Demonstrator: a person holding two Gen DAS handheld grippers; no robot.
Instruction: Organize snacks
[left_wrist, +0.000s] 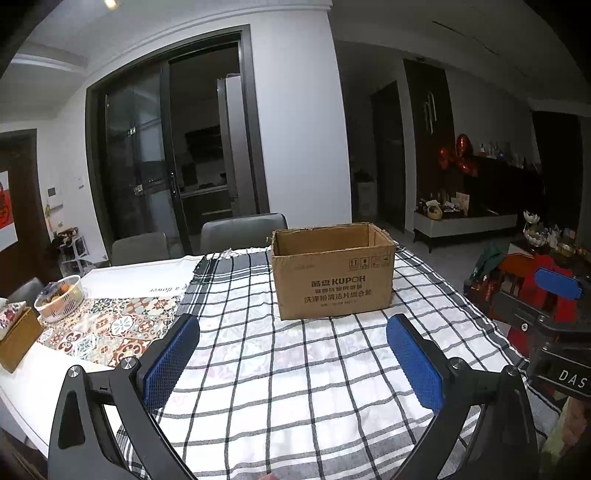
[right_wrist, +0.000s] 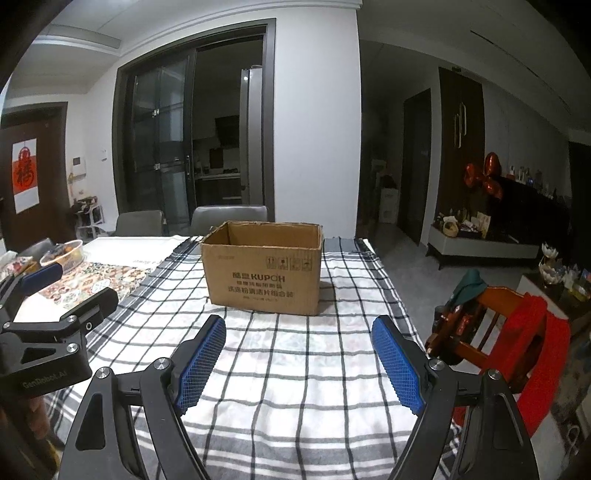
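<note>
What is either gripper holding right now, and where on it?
Nothing. The left gripper and right gripper are both open with only the checked cloth between their pads. The cardboard box sits untouched ahead.

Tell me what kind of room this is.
Most likely a home dining area: a table under a checked cloth with grey chairs behind it, glass sliding doors leading to what looks like a kitchen, and a sideboard with ornaments.
</note>
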